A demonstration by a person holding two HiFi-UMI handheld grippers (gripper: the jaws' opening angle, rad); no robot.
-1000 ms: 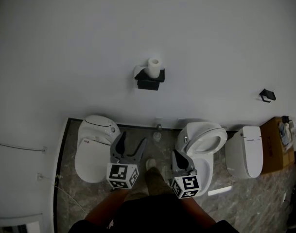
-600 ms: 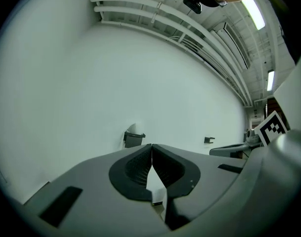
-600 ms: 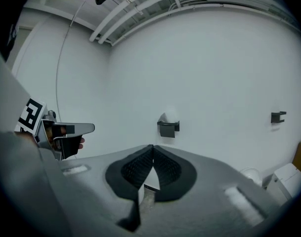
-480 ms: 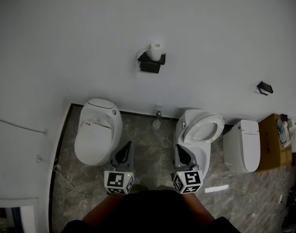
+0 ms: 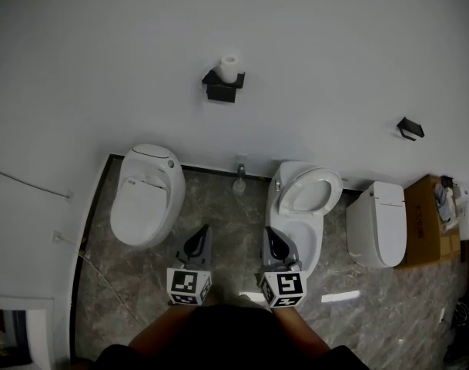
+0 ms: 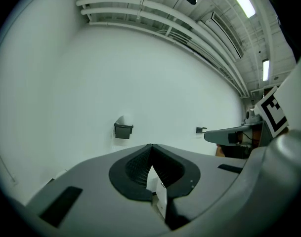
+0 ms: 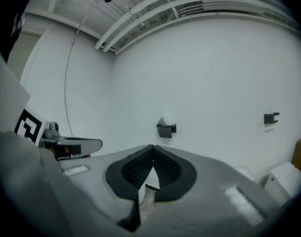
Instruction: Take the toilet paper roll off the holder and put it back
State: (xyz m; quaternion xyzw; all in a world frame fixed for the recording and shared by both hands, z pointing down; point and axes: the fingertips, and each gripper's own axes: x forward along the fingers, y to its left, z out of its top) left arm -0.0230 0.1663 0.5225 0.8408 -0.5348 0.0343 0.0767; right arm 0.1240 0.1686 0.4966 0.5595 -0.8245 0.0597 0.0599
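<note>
Your left hand-held gripper (image 5: 204,231) is together now, apart a second ago. Your right hand-held gripper (image 5: 269,232) is together too, empty. The toilet paper roll (image 5: 229,67) sits on the holder (image 5: 221,91).

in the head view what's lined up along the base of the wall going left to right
closed toilet at the left → small pipe fitting → toilet with its lid up → second closed toilet → cardboard box

right gripper (image 7: 151,147) closed, empty; holder (image 7: 166,130) on wall (image 7: 219,78) ahead.
</note>
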